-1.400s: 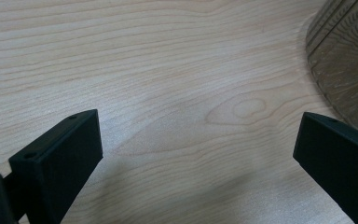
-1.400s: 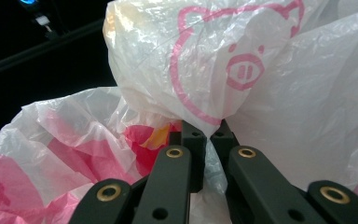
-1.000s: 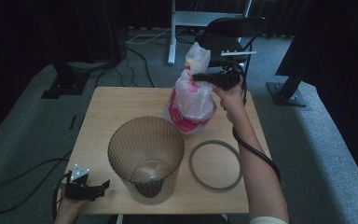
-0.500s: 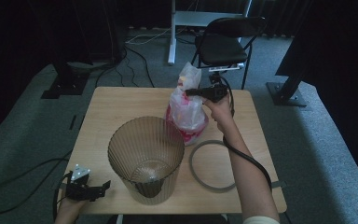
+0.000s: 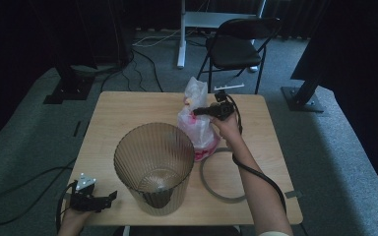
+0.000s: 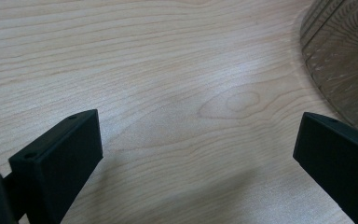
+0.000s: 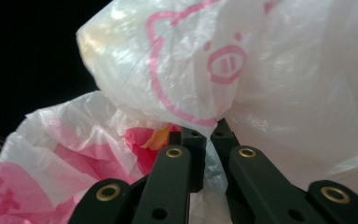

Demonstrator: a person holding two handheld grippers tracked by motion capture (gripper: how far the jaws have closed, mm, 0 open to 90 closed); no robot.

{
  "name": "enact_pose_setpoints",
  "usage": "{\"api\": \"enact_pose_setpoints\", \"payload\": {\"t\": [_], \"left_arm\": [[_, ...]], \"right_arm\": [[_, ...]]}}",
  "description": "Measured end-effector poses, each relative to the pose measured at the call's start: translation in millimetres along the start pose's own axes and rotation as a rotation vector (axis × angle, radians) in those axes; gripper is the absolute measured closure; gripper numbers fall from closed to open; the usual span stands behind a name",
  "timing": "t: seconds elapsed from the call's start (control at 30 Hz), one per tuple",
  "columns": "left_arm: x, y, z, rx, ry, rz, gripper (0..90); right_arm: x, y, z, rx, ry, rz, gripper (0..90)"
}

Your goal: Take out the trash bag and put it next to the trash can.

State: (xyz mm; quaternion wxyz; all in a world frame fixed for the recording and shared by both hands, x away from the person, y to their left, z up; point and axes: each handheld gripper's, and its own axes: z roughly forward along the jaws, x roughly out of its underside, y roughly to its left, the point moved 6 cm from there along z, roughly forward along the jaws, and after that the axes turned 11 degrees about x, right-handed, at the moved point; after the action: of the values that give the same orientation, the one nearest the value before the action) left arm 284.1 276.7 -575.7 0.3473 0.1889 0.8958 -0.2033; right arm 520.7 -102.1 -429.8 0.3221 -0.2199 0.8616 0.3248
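The right gripper (image 5: 200, 111) pinches the plastic bag (image 5: 197, 129) beside the bin (image 5: 153, 164) (left gripper (image 6: 196, 154) gapes idle), likely needing a carry over its rim.

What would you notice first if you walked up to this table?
Probably the white and pink plastic bag with piggy faces printed on it, pinched by the right tongs near the far middle of the wooden table. Next comes the big see-through ribbed bin standing upright at the near side, with a grey ring lying flat beside it. The left tongs rest open at the near left corner.
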Motion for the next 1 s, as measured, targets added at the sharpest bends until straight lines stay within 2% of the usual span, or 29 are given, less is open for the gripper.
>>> {"api": "enact_pose_setpoints", "payload": {"t": [0.2,0.4,0.57,0.63,0.73,0.8,0.93,1.0], "left_arm": [[0.2,-0.4,0.2,0.006,-0.002,-0.008,1.3],[0.6,-0.3,0.5,0.005,0.005,-0.008,1.3],[1.0,-0.3,0.7,0.004,0.009,-0.01,1.2],[0.9,-0.1,0.6,0.005,0.008,-0.01,1.2],[1.1,-0.1,0.7,0.006,0.008,-0.012,1.2],[1.1,-0.1,0.7,0.006,0.01,-0.01,1.3],[1.0,-0.2,0.5,0.007,0.009,-0.011,1.2],[0.9,-0.2,0.5,0.006,0.008,-0.013,1.2]], "right_arm": [[12.9,-6.8,9.0,0.004,0.033,0.021,88.4],[16.4,-7.6,9.2,0.001,0.049,0.029,87.5],[16.4,-7.2,7.1,-0.015,0.057,0.035,73.9],[16.4,-7.3,5.3,-0.002,0.061,0.029,69.6],[15.6,-7.2,1.1,-0.012,0.057,0.038,56.8],[15.1,-6.9,-2.5,-0.015,0.049,0.033,52.2],[16.2,-8.8,-8.0,-0.035,0.045,0.044,33.6],[16.4,-11.1,-10.8,-0.045,0.033,0.069,26.6]]}}
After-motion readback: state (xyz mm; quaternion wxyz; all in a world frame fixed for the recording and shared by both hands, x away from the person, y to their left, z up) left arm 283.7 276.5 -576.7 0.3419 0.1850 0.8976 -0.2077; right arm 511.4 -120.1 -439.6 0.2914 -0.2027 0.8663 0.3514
